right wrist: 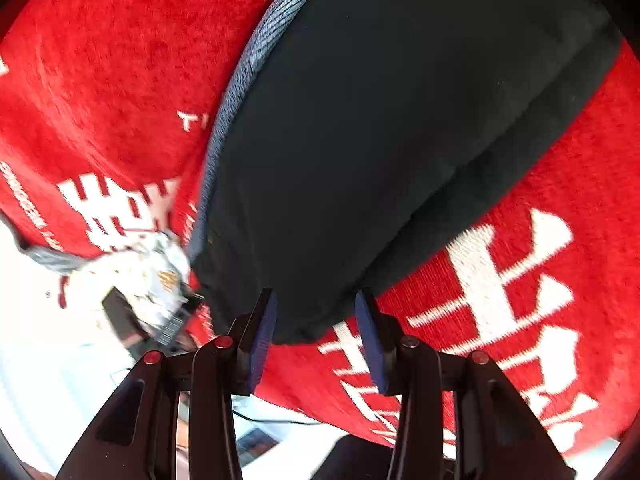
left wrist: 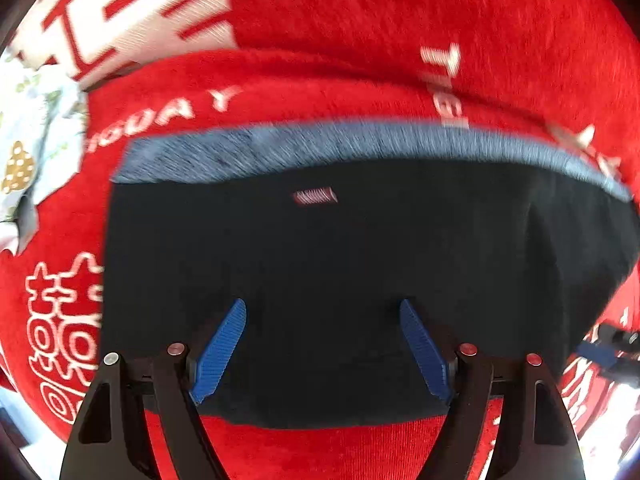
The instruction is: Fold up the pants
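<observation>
Black pants (left wrist: 340, 264) lie folded on a red blanket (left wrist: 360, 20), with a grey-blue waistband (left wrist: 340, 144) along the far edge. My left gripper (left wrist: 322, 308) is open, its blue pads (left wrist: 220, 348) spread wide over the near edge of the pants. In the right wrist view the pants (right wrist: 380, 128) stretch away, waistband (right wrist: 248, 80) on the left. My right gripper (right wrist: 316, 300) is open, its blue pads (right wrist: 262, 340) on either side of the pants' near corner. Whether the pads touch the cloth I cannot tell.
The red blanket has white lettering (right wrist: 500, 272) and covers the surface. A light patterned cloth (left wrist: 28, 152) lies at the left. It also shows in the right wrist view (right wrist: 140, 276), beside a dark object (right wrist: 128, 320). The blanket's edge (right wrist: 304, 408) is close below my right gripper.
</observation>
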Demonstrator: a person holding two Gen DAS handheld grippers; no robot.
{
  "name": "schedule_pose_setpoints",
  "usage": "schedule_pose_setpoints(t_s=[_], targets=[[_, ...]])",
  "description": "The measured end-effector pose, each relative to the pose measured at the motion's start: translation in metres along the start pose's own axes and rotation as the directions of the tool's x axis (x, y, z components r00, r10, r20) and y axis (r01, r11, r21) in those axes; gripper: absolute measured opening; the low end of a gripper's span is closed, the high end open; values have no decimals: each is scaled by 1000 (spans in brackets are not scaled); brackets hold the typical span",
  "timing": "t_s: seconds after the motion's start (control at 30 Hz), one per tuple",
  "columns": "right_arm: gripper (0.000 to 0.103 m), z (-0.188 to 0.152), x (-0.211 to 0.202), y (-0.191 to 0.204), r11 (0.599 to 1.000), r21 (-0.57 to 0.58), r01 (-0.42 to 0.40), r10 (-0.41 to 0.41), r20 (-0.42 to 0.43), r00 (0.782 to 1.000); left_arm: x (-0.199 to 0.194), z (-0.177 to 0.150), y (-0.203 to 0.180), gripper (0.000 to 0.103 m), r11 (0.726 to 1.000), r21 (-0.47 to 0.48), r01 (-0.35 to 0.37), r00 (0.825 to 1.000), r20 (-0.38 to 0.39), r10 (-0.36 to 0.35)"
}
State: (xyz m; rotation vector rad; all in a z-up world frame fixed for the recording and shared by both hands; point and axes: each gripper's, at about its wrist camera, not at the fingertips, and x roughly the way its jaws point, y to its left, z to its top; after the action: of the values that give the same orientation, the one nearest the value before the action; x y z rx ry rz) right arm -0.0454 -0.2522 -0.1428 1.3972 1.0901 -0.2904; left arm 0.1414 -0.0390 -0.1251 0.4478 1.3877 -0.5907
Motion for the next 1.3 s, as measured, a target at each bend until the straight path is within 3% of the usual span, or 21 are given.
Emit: schedule_pose_setpoints(t_s=[0.07,0.2,0.23,0.27,0.43,0.57,0.63,0.7,0.83,0.9,0.93,0.97,1.07,1.2,1.23,1.3], targets=[[46,4,5,-2,1000,-1,-1,1,10,1000,0,-6,-1,87,999,-40,11,1000,27,-9],[46,11,8,-14,998,58,-6,4,28,1000,0,-9,6,88,996,-67,51,999,4,-51],[39,14,10,-13,998,67,-2,0,28,1000,0,-9,5,88,997,-59,43,999,3,-43],[7,15,13,-7,998,55,22,-23,28,999,0,-8,3,88,998,-51,34,999,1,-34],[7,13,-11,32,983,-147,109,-98,81,992,7,-5,-6,92,999,-33,10,1000,21,-9],[9,3,5,5,973,-121,195,-192,36,981,11,3,-15,93,999,-40,-26,1000,8,26],[14,2,-5,-8,986,-68,152,-150,36,988,2,5,-20,88,998,-21,-63,998,-7,63],[14,5,-29,-10,987,-71,142,-136,93,986,-13,10,-34,87,999,3,-45,999,12,45],[51,39,-95,-26,987,-14,162,-152,278,948,-25,13,-81,87,998,53,26,999,43,-28],[51,59,-108,-45,987,67,149,-163,301,940,-16,14,-105,87,997,67,47,999,20,-49],[41,65,-110,-53,986,95,138,-161,302,940,-13,14,-114,87,996,78,53,999,5,-53],[4,72,-109,-60,983,124,134,-165,295,941,-5,10,-125,87,994,102,45,999,-17,-44],[5,76,-105,-69,971,134,198,-228,268,936,-5,-2,-147,87,979,195,-54,998,50,45],[5,65,-115,-78,961,123,248,-274,286,918,-9,7,-143,87,984,174,-32,999,-22,36],[9,60,-124,-85,948,152,279,-313,298,902,-7,9,-139,87,984,175,-37,999,-31,43],[11,59,-150,-100,958,192,213,-268,336,903,-19,17,-139,87,984,176,-33,999,-9,35]])
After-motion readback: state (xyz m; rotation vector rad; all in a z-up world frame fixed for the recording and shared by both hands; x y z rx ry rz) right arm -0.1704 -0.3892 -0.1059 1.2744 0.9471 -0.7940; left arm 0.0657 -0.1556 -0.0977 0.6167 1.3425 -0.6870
